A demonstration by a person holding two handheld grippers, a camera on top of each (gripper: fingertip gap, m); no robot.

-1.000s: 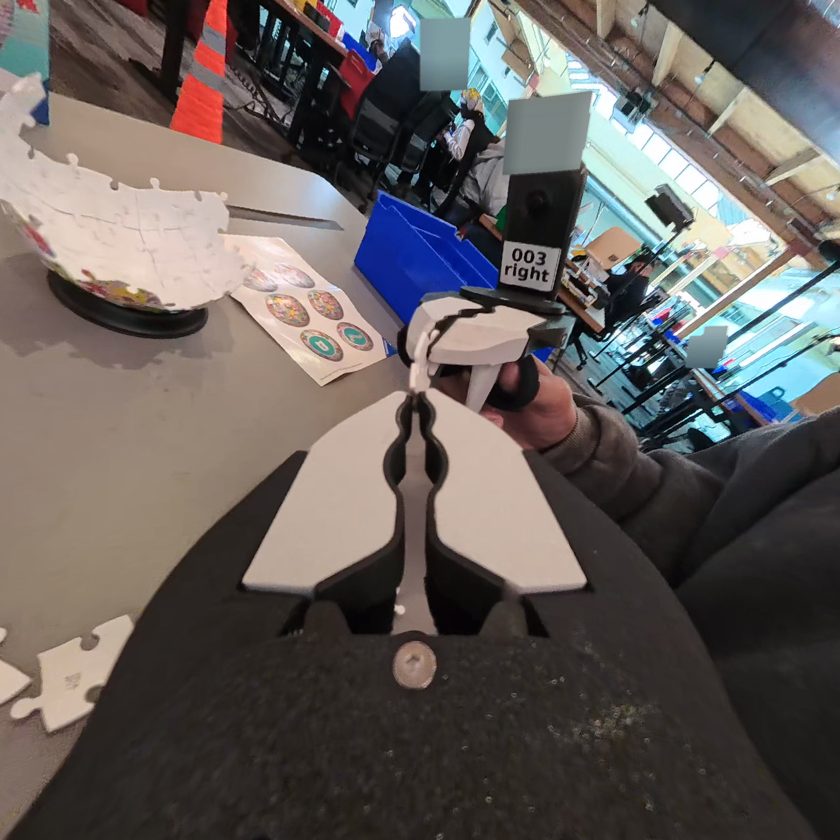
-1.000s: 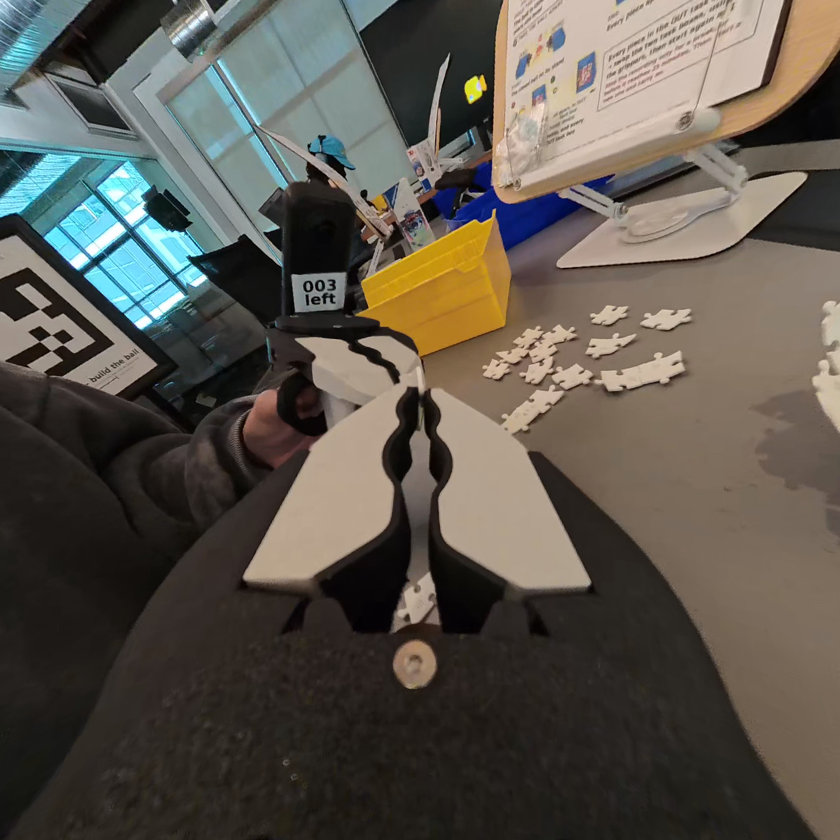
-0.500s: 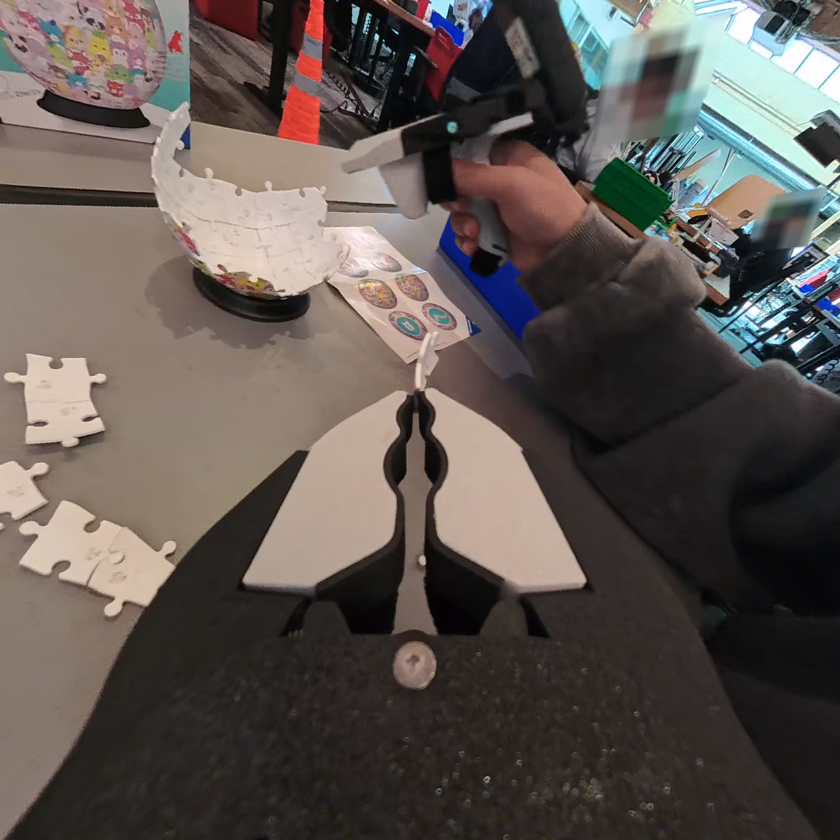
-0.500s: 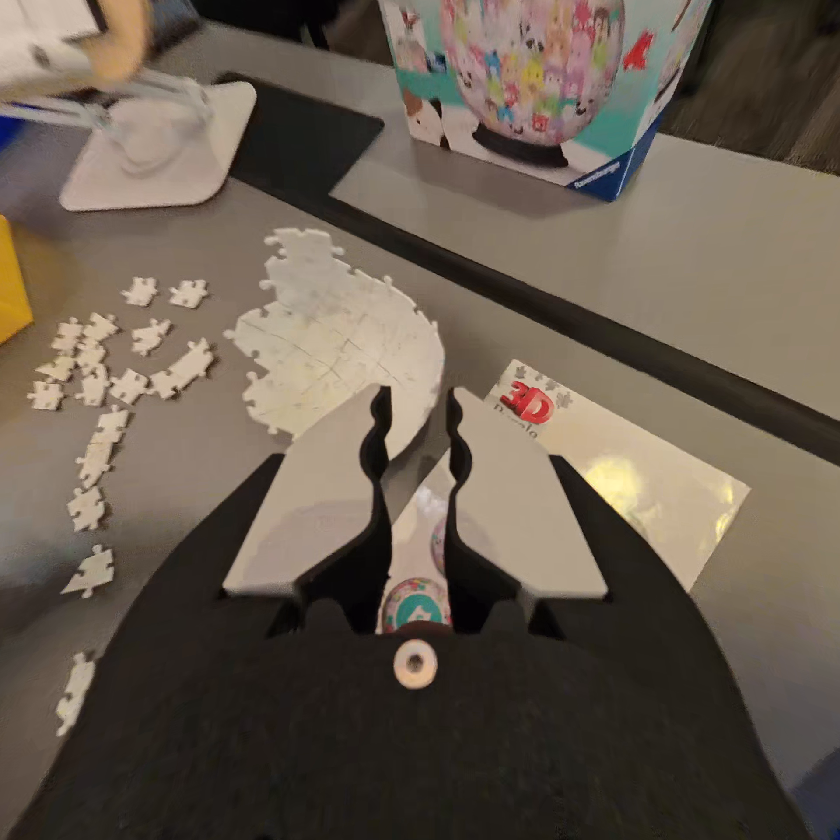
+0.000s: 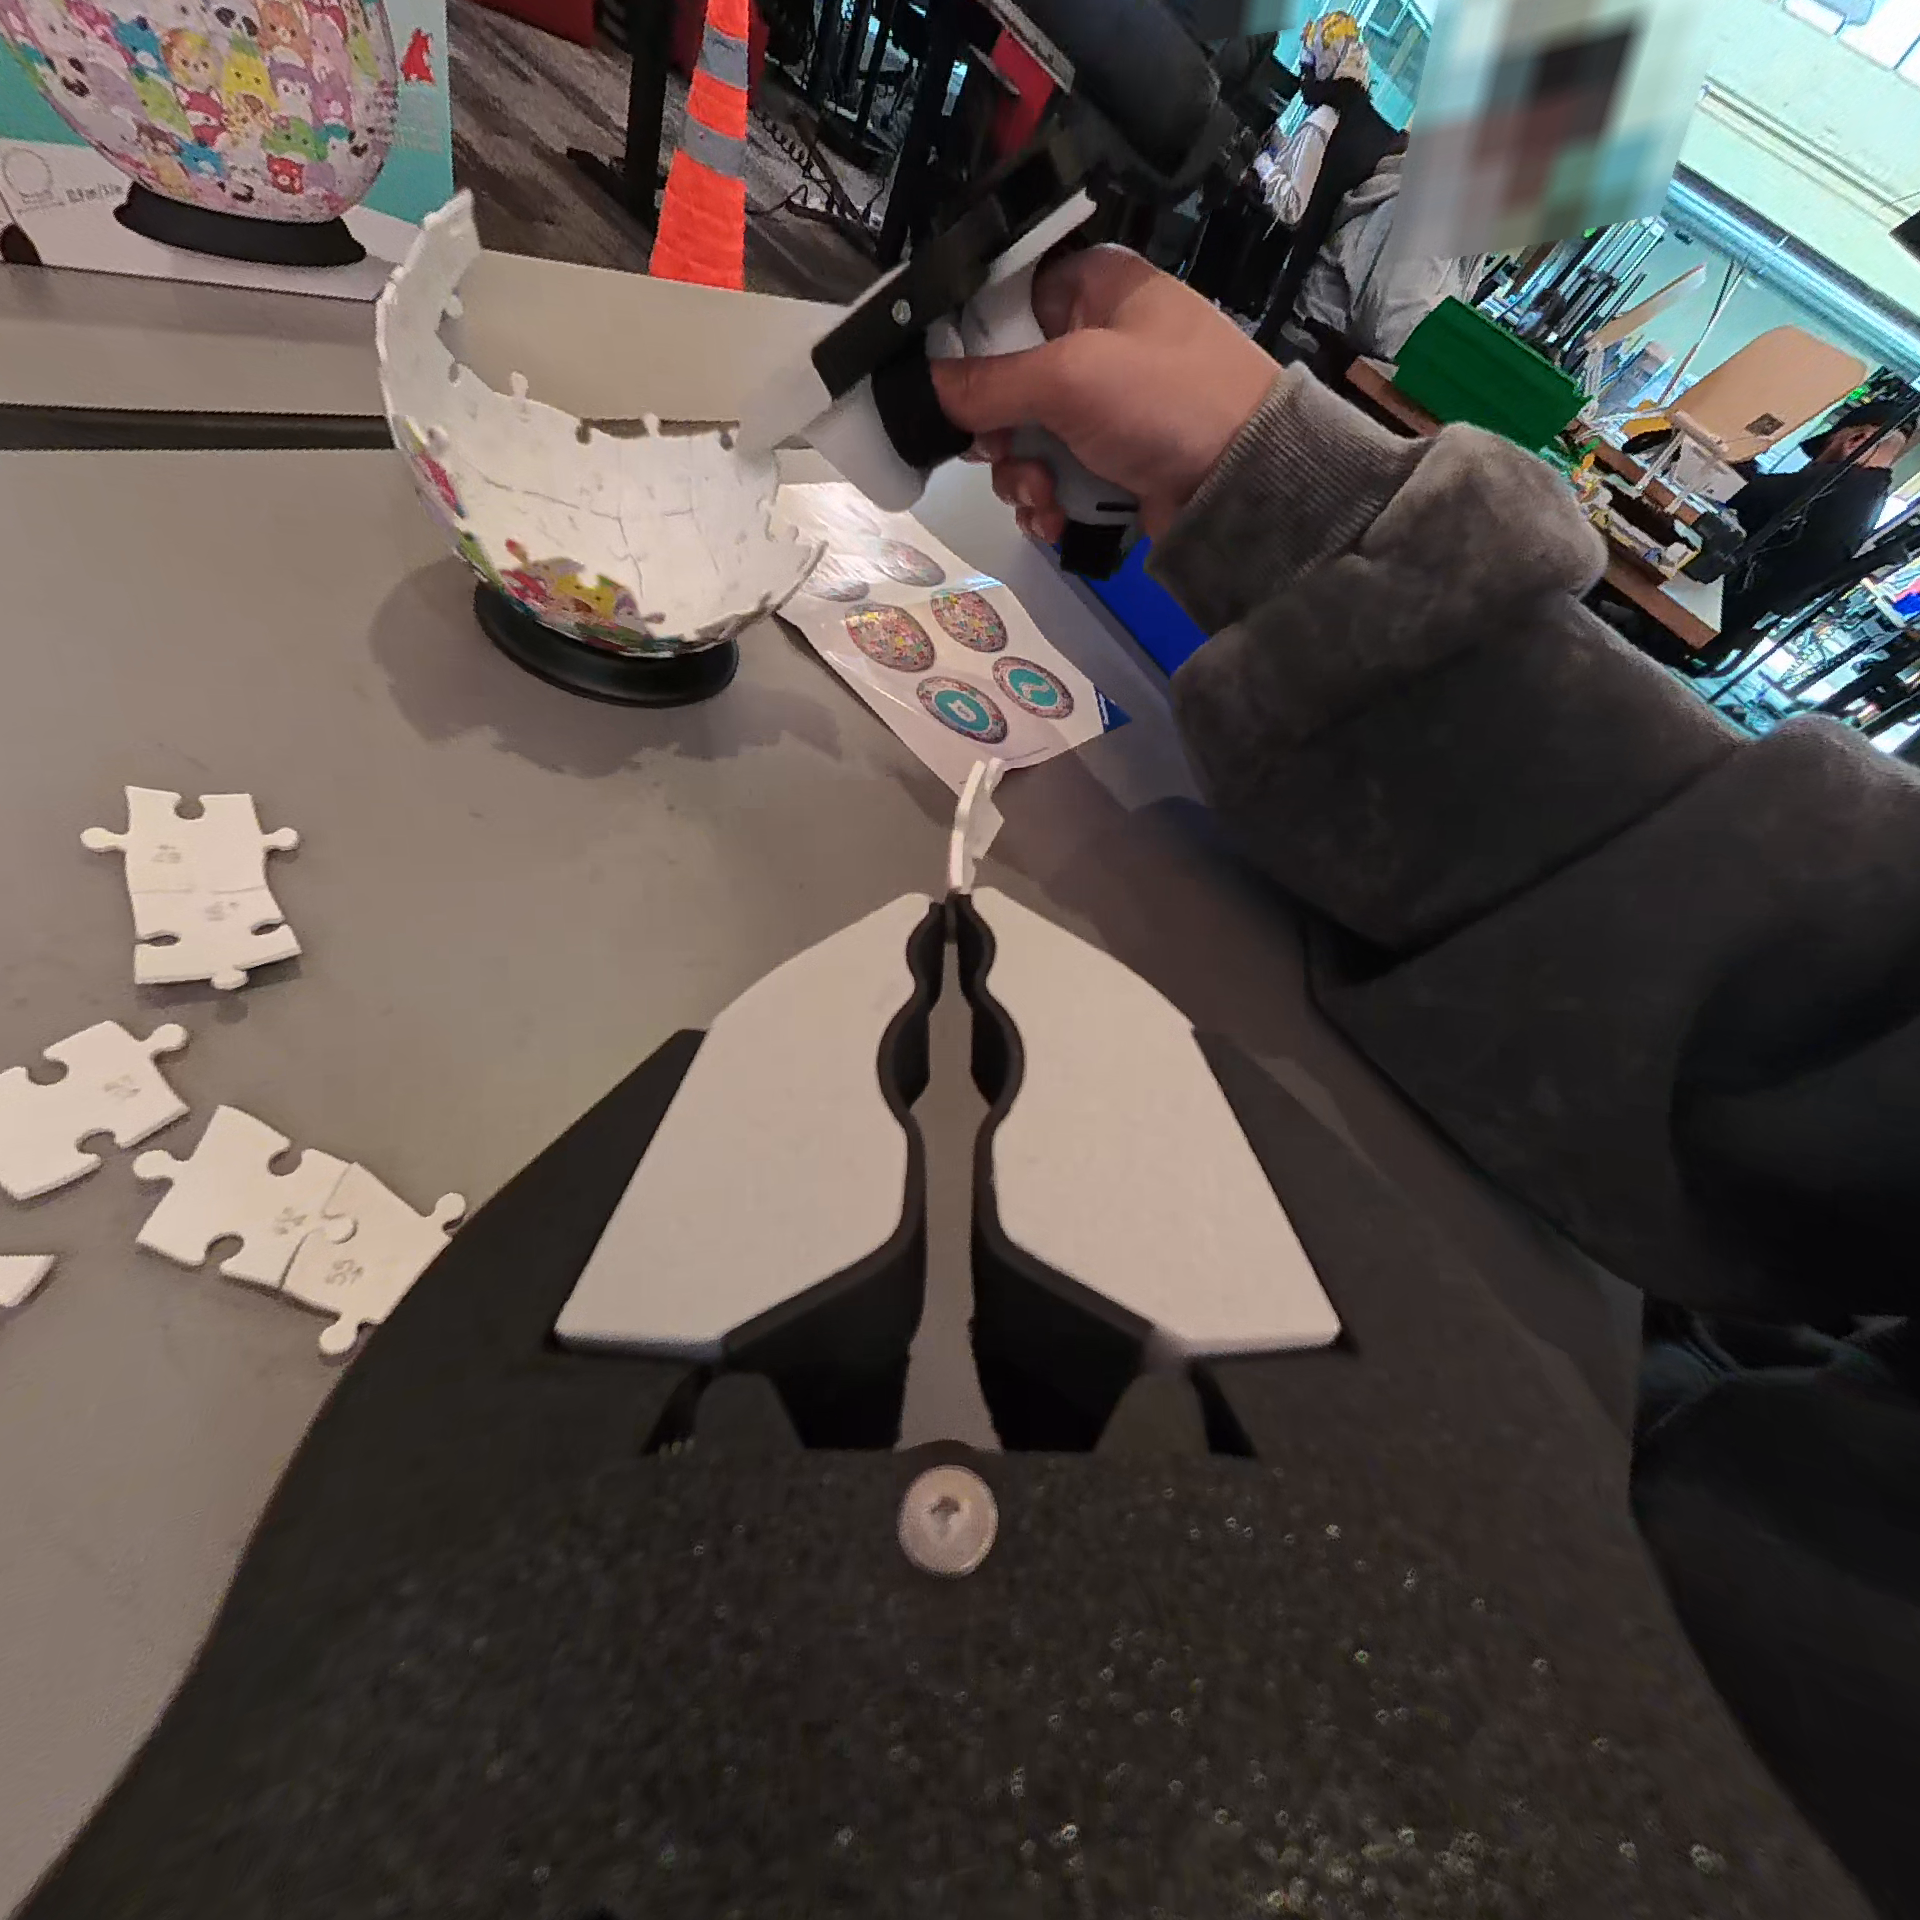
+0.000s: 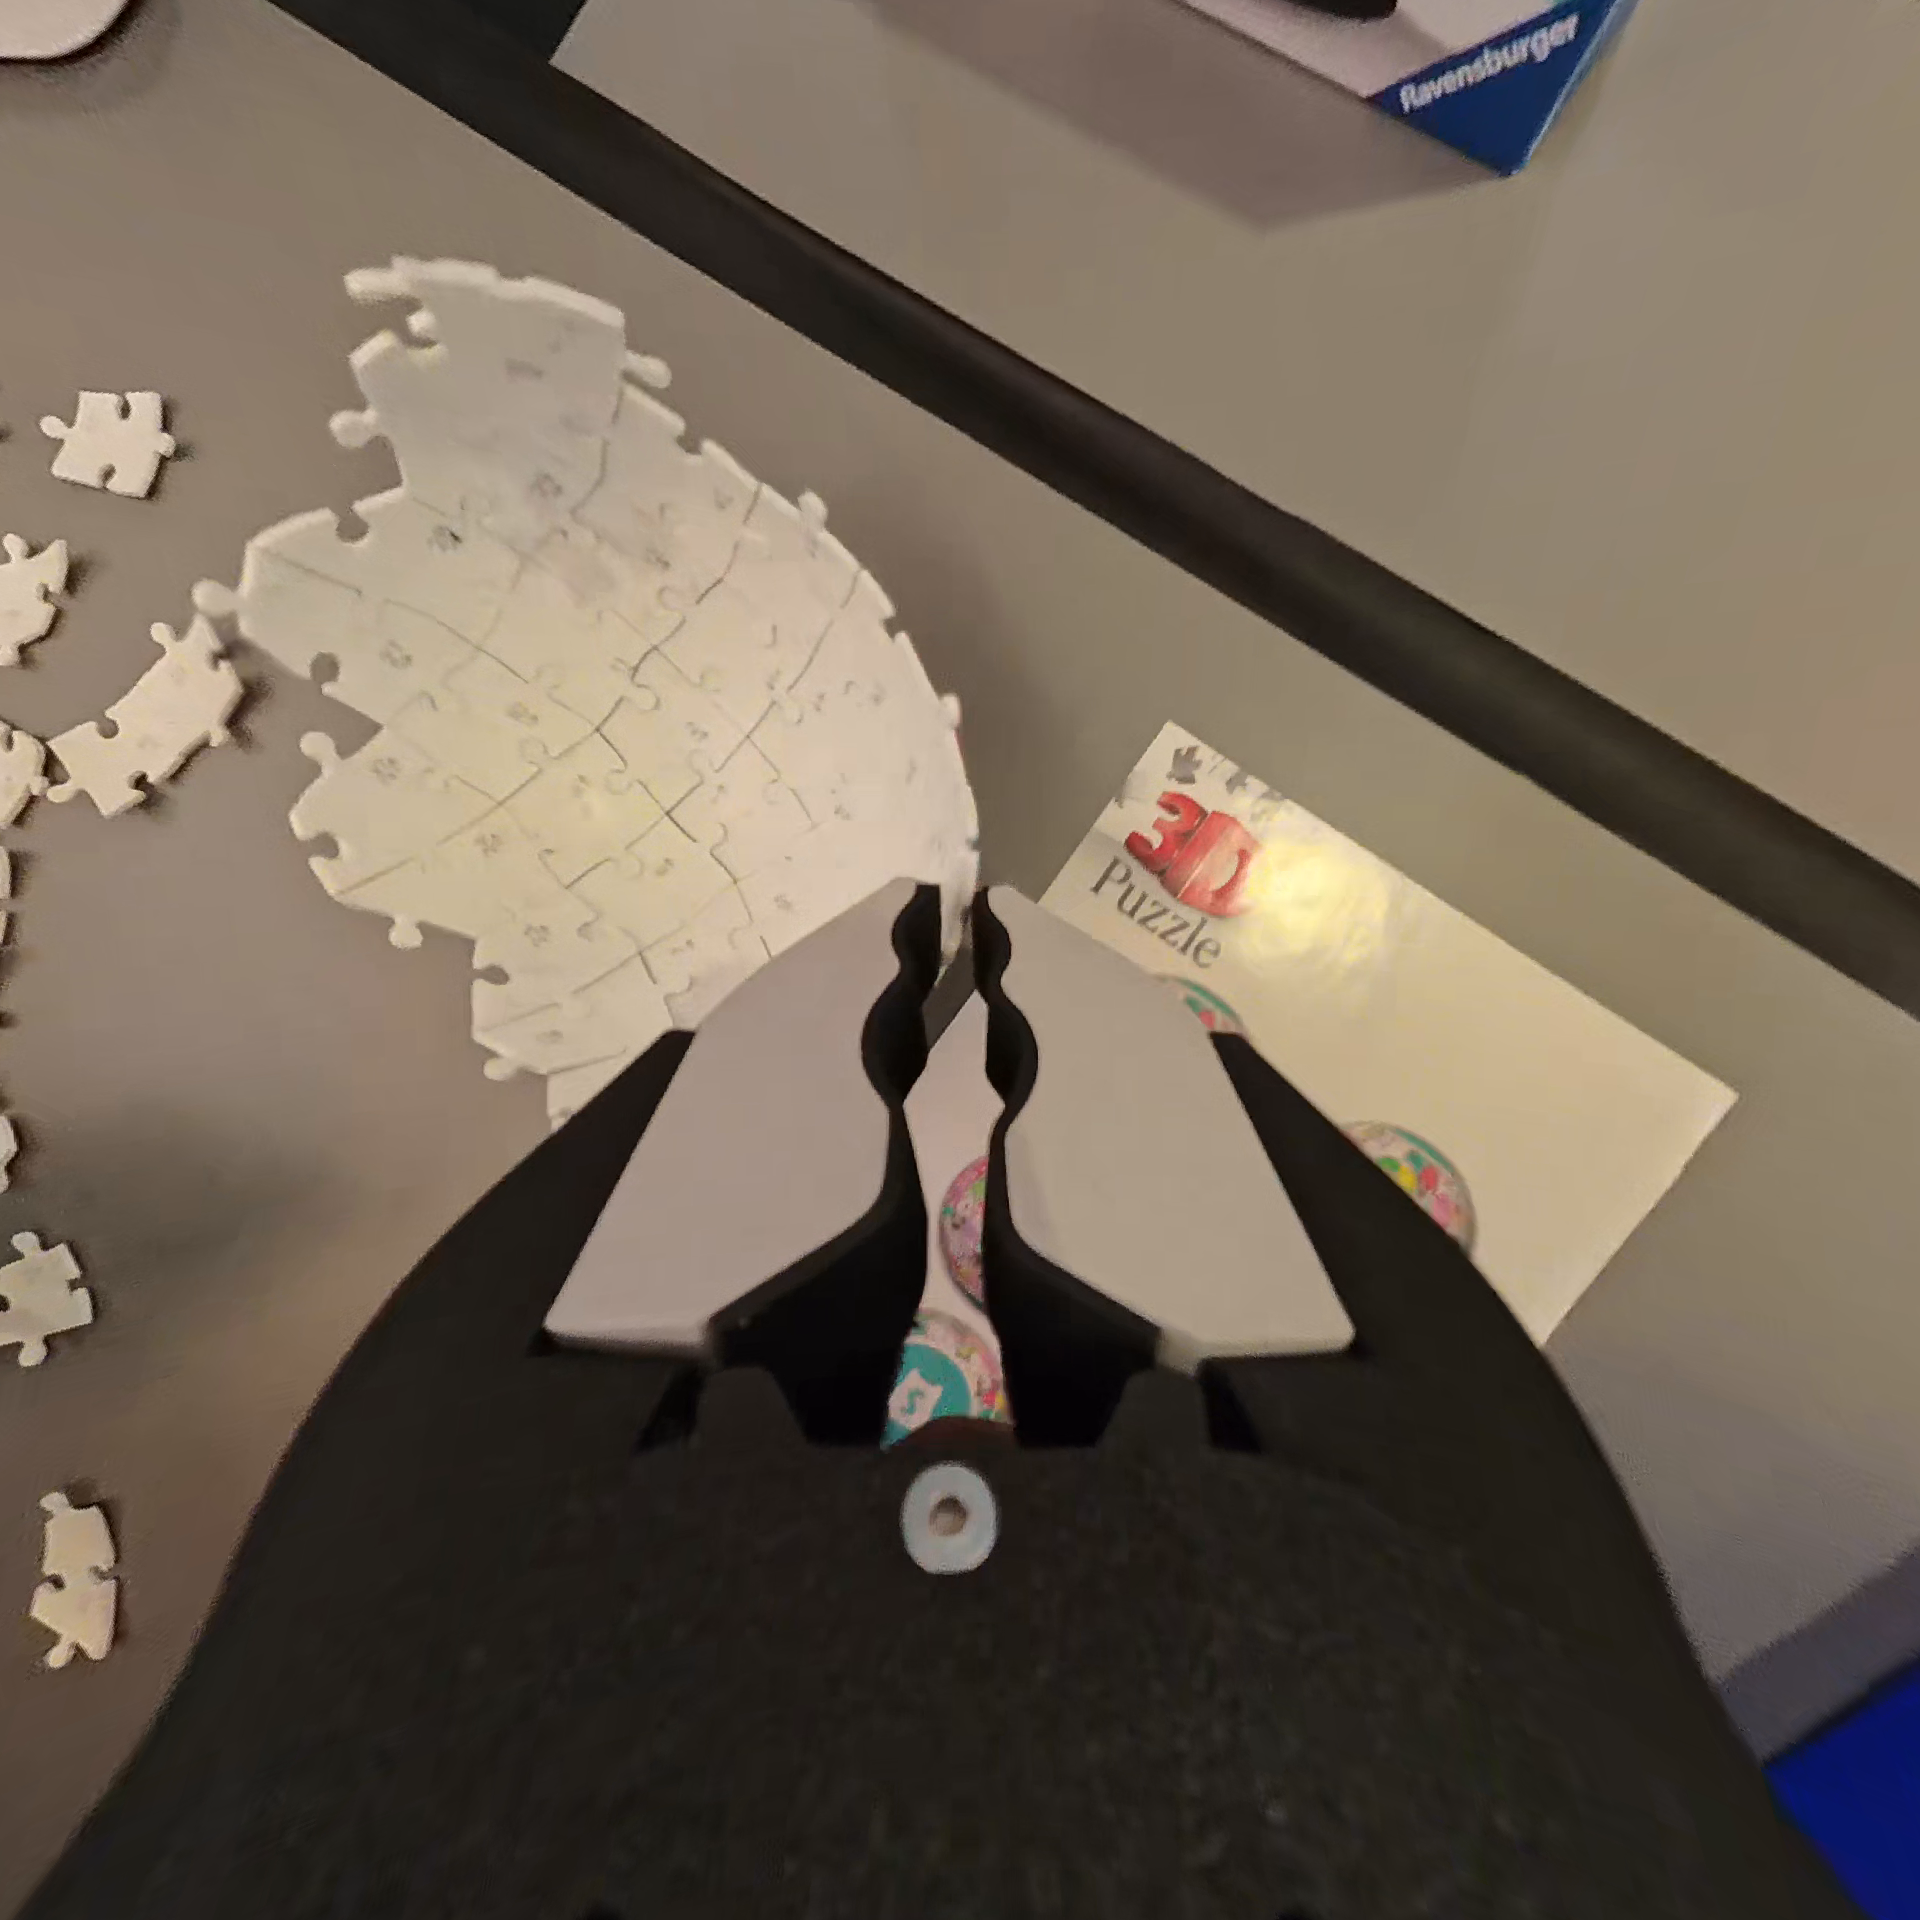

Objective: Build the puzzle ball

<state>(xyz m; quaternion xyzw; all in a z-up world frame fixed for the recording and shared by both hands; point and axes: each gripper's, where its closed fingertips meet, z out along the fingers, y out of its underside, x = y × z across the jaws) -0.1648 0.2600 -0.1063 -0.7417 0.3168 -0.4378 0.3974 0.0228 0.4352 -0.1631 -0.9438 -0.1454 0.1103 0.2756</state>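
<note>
Blur hides whether the right gripper, nearly closed, pinches the shell's rim; left gripper clamps an edge-on puzzle piece.

Each claw has pale grey fingers, black wavy inner edges, a speckled black body; grey, seemingly fleece sleeve

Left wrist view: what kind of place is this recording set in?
Probably a shared workshop or lab hall: rows of work tables with seated people behind the grey table, a green bin, and an orange traffic cone.
</note>
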